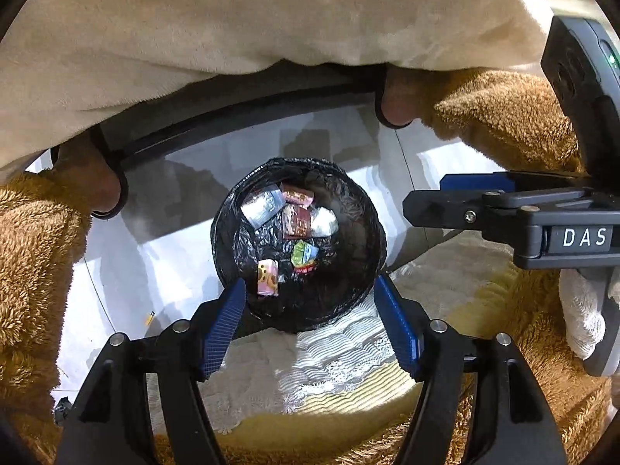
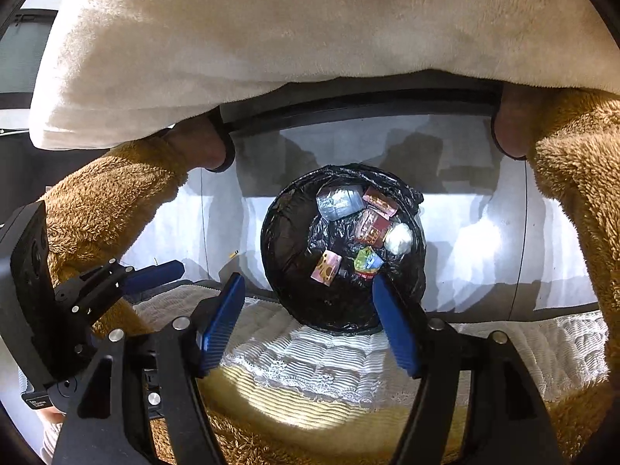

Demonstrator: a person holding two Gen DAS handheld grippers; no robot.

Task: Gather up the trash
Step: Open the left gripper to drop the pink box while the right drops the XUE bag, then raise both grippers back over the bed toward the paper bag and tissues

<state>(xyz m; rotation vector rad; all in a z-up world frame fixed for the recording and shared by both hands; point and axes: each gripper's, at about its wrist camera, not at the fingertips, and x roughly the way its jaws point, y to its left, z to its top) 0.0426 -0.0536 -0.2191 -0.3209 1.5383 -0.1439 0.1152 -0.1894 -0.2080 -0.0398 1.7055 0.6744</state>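
A round bin (image 1: 232, 240) lined with a black plastic bag stands on the pale floor (image 1: 128, 267), just past the edge of a white lace-trimmed cover (image 1: 321, 352), and both cameras look down into it. Going left to right inside it: low on the left lies a pink wrapper with brown spots (image 1: 267, 278); above it a crumpled silver-grey packet (image 1: 261, 206); near the middle a dark red and pink packet (image 1: 296, 221) with another pink one (image 1: 297, 195) just behind it; below those a green, blue and red wrapper (image 1: 305, 257); and at the right a white crumpled wad (image 1: 323, 223). All the trash rests loose on the black liner. The left gripper (image 1: 310, 319) hangs over the bin's near rim with its blue fingers (image 1: 224, 325) spread apart and nothing between them. The right gripper (image 2: 308, 319) is likewise above the near rim, fingers (image 2: 395, 325) released and empty. Fuzzy brown sleeves (image 1: 35, 255) flank the view on both sides.
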